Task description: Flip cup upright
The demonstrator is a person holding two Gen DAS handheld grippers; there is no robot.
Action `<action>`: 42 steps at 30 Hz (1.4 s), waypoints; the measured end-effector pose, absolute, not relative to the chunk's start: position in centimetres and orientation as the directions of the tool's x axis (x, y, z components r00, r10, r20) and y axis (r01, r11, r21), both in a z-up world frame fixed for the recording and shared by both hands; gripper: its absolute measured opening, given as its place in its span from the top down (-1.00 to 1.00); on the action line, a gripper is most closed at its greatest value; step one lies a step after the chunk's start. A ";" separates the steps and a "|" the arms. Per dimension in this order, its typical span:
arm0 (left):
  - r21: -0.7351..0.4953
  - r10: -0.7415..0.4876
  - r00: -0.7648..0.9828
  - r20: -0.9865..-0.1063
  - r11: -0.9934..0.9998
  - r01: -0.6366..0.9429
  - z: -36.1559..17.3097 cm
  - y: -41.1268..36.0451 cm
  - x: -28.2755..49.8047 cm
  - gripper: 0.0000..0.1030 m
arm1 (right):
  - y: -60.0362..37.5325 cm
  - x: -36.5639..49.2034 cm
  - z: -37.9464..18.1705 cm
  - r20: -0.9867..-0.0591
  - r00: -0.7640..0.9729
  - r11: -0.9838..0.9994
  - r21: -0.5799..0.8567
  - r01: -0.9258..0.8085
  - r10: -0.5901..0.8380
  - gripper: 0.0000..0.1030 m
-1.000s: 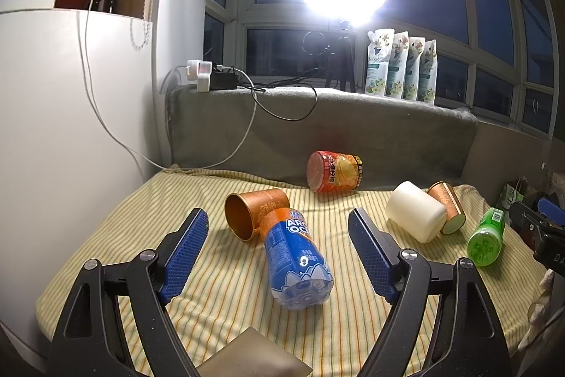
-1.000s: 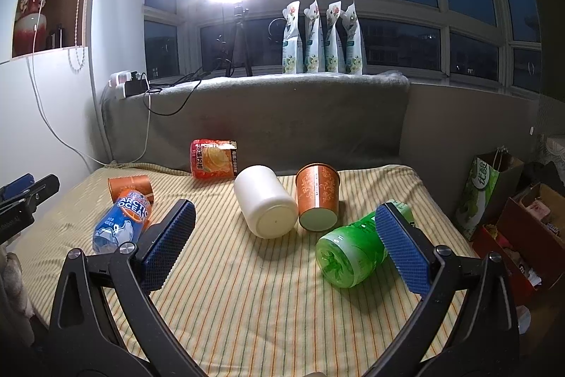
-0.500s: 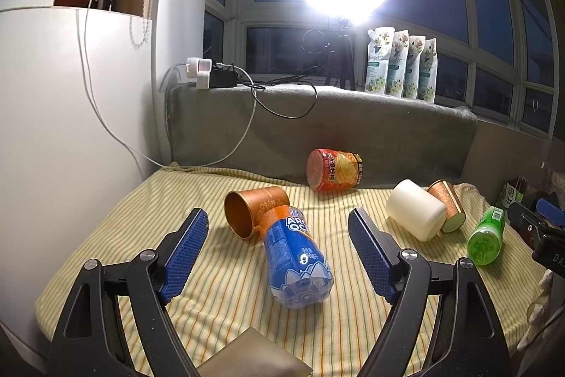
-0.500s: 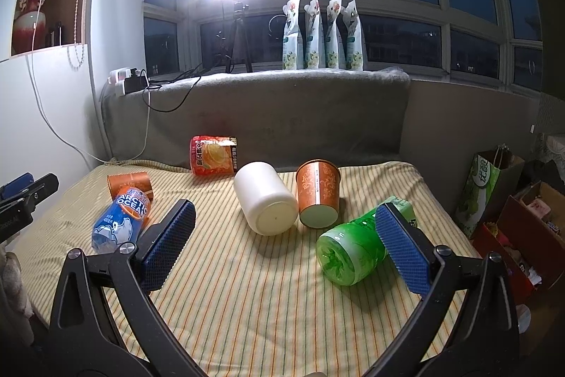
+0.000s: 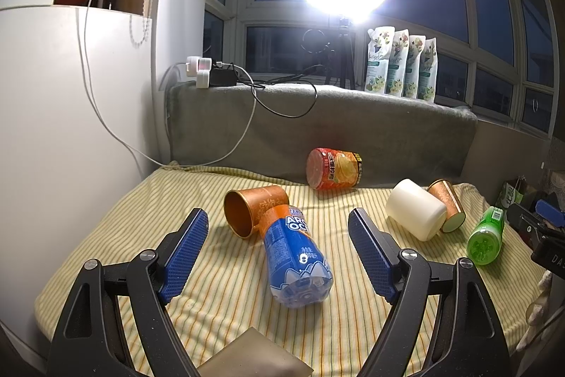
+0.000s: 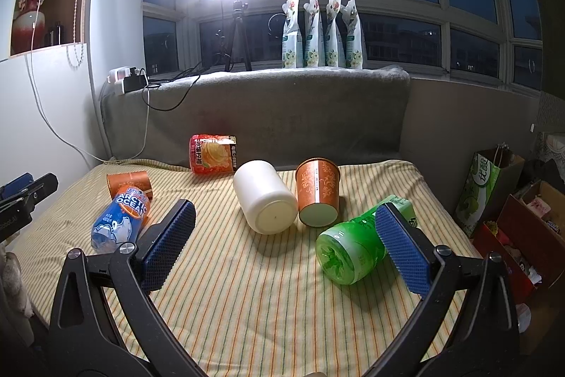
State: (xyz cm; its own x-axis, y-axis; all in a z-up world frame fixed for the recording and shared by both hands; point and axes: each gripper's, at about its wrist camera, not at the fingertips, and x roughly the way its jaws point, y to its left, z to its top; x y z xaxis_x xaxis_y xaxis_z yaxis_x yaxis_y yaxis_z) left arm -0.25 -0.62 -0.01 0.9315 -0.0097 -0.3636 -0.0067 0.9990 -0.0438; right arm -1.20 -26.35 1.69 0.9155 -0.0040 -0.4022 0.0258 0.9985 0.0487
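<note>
Two orange paper cups lie on their sides on the striped cloth. One cup (image 5: pixel 252 209) lies at the left with its mouth toward me, touching a blue bottle (image 5: pixel 296 257); it also shows in the right wrist view (image 6: pixel 129 182). The other cup (image 6: pixel 317 196) lies in the middle, base toward me, beside a white jar (image 6: pixel 265 200); it shows at the right of the left wrist view (image 5: pixel 446 205). My left gripper (image 5: pixel 277 253) is open and empty, straddling the blue bottle from above. My right gripper (image 6: pixel 282 246) is open and empty, short of the jar and cup.
A green bottle (image 6: pixel 360 242) lies by the right gripper's right finger. An orange snack can (image 6: pixel 212 154) lies at the back by the grey cushion (image 6: pixel 282 115). A white cabinet (image 5: pixel 70 129) stands on the left. Bags and boxes (image 6: pixel 512 211) sit beyond the bed's right edge.
Both grippers have drifted very slightly; the objects have not moved and both grippers stay open.
</note>
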 end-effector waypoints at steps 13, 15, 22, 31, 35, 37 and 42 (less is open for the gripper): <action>-0.046 -0.010 0.930 -0.367 0.999 -0.008 -0.2 -0.6 -0.4 -0.59 | -26.2 -1.0 1.7 -0.407 0.914 0.999 0.048 0.025 -0.003 -1.00; -0.047 -0.012 0.929 -0.371 0.999 -0.006 -0.3 -0.6 -0.3 -0.59 | -26.1 -1.1 1.5 -0.410 0.912 0.999 0.048 0.023 -0.002 -1.00; -0.052 -0.013 0.925 -0.379 0.999 -0.007 -0.3 -0.3 -0.3 -0.59 | -25.7 -0.7 1.3 -0.421 0.907 0.999 0.046 0.012 0.008 -1.00; -0.060 -0.017 0.921 -0.389 0.998 -0.007 -0.2 0.3 0.1 -0.59 | -25.1 0.1 2.1 -0.444 0.895 0.999 0.043 -0.006 0.024 -1.00; -0.062 -0.017 0.916 -0.401 0.998 -0.008 -0.4 0.6 0.2 -0.59 | -24.7 0.7 2.2 -0.456 0.889 0.999 0.038 -0.025 0.039 -1.00; -0.067 -0.016 0.912 -0.409 0.998 -0.013 -0.6 0.9 0.3 -0.59 | -24.5 1.2 2.2 -0.467 0.882 0.998 0.046 -0.041 0.058 -1.00; -0.080 -0.017 0.891 -0.453 0.997 -0.022 -1.5 2.0 0.6 -0.59 | -23.8 3.0 2.1 -0.508 0.851 0.991 0.091 -0.101 0.133 -1.00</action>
